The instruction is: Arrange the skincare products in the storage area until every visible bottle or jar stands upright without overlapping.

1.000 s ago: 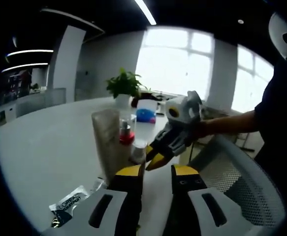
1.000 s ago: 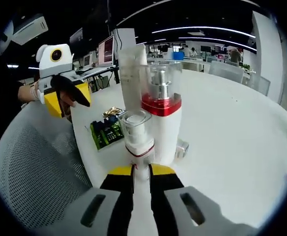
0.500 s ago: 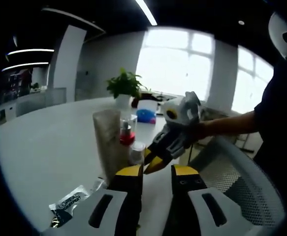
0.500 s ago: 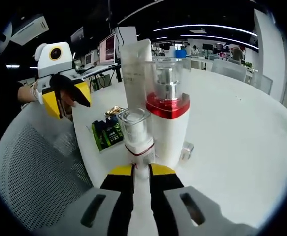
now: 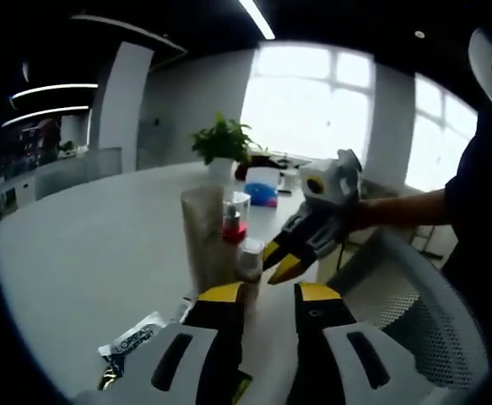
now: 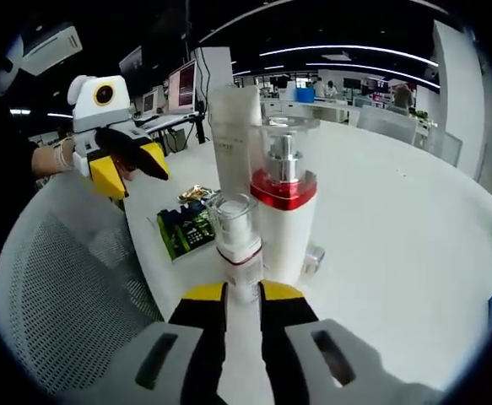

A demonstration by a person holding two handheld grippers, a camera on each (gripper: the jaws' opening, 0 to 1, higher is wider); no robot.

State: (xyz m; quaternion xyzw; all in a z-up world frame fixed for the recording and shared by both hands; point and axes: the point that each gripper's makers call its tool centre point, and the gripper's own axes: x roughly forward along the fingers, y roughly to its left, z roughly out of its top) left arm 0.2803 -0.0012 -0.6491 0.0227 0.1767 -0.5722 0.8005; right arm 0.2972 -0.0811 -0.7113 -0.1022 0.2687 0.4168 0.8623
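In the right gripper view my right gripper (image 6: 244, 293) is shut on a small white bottle with a clear cap (image 6: 235, 240), held upright. Just behind it stand a white pump bottle with a red band (image 6: 283, 219) and a tall pale tube (image 6: 237, 135). In the left gripper view my left gripper (image 5: 268, 295) is open with nothing between its jaws. Beyond it the right gripper (image 5: 277, 263) holds the small bottle (image 5: 250, 253) next to the tube (image 5: 203, 240) and the red-banded bottle (image 5: 235, 221). The left gripper (image 6: 136, 173) hangs above the table's left edge.
A green packet (image 6: 186, 228) and a small clear jar (image 6: 311, 257) lie by the bottles. A L'Oreal sachet (image 5: 136, 337) lies near the table's front. A potted plant (image 5: 224, 143) and a blue-and-white container (image 5: 262, 190) stand at the far side. A mesh chair (image 6: 60, 287) borders the white table (image 6: 397, 228).
My right gripper, still shut on the small bottle, has drawn back slightly from the red-banded bottle. The left gripper view has shifted, so the bottles now sit further right.
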